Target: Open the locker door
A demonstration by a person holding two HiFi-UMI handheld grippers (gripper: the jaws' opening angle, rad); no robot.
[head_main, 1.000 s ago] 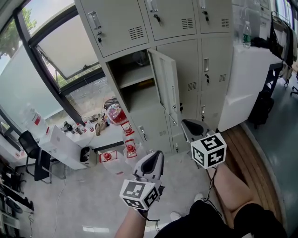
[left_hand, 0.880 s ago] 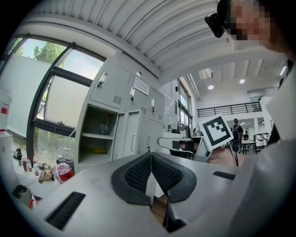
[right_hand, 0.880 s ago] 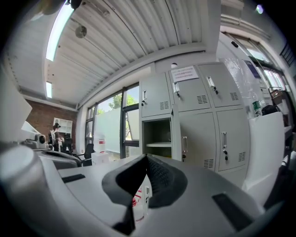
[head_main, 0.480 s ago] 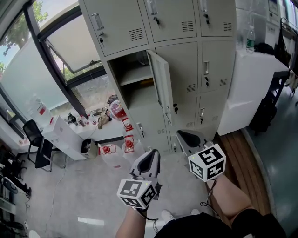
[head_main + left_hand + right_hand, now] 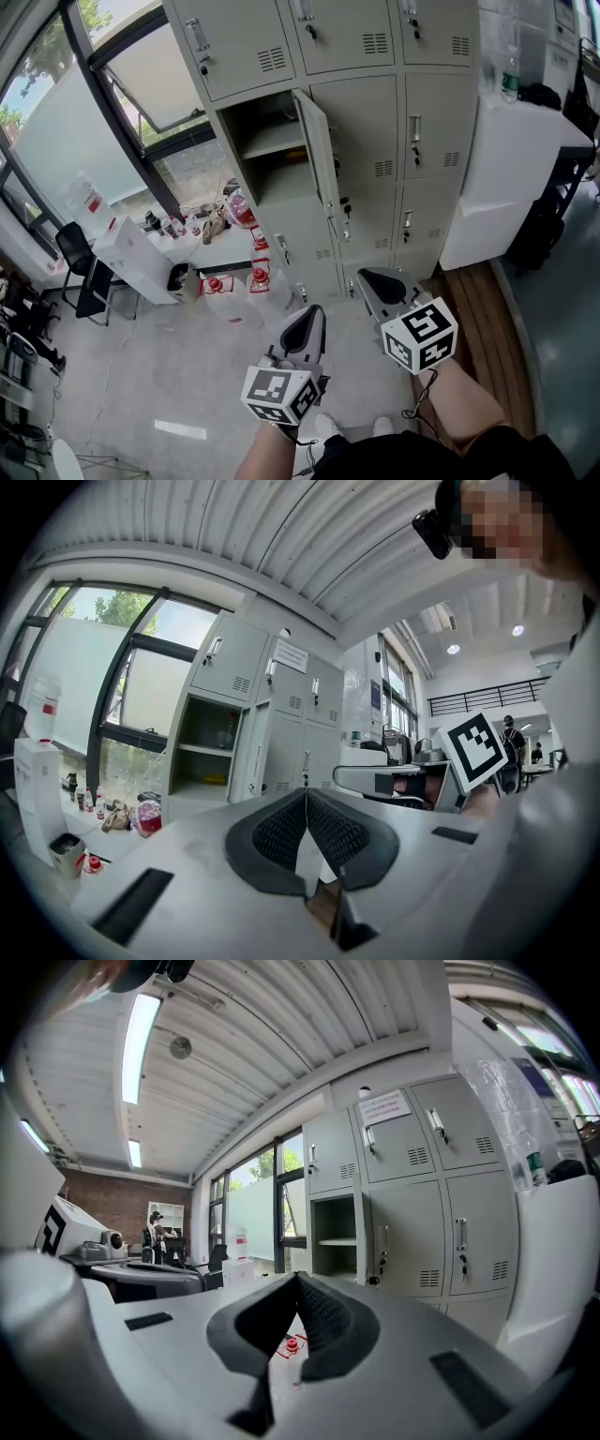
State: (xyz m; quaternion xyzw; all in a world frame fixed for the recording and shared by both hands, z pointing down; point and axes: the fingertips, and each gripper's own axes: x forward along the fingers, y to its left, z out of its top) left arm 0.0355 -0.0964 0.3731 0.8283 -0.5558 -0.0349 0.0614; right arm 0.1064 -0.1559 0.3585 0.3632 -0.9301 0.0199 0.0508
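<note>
Left of the locker door (image 5: 320,150), red clutter (image 5: 255,277) litters the floor; straying that way, I could kick it. The door already stands swung out from its open compartment (image 5: 265,155), its free edge towards me. My left gripper (image 5: 315,312) and right gripper (image 5: 367,275) hang well short of it, jaws together on nothing. Right of the door a white cabinet (image 5: 497,178) hems me in. The floor below the door looks free, I think.

Both tools now sit farther back from the locker (image 5: 366,122). The right tool (image 5: 375,281), close under the open door (image 5: 319,150) a second ago, is well clear of the locker, and the left tool (image 5: 311,321) draws back alongside. More floor (image 5: 187,375) shows before the locker's base.
</note>
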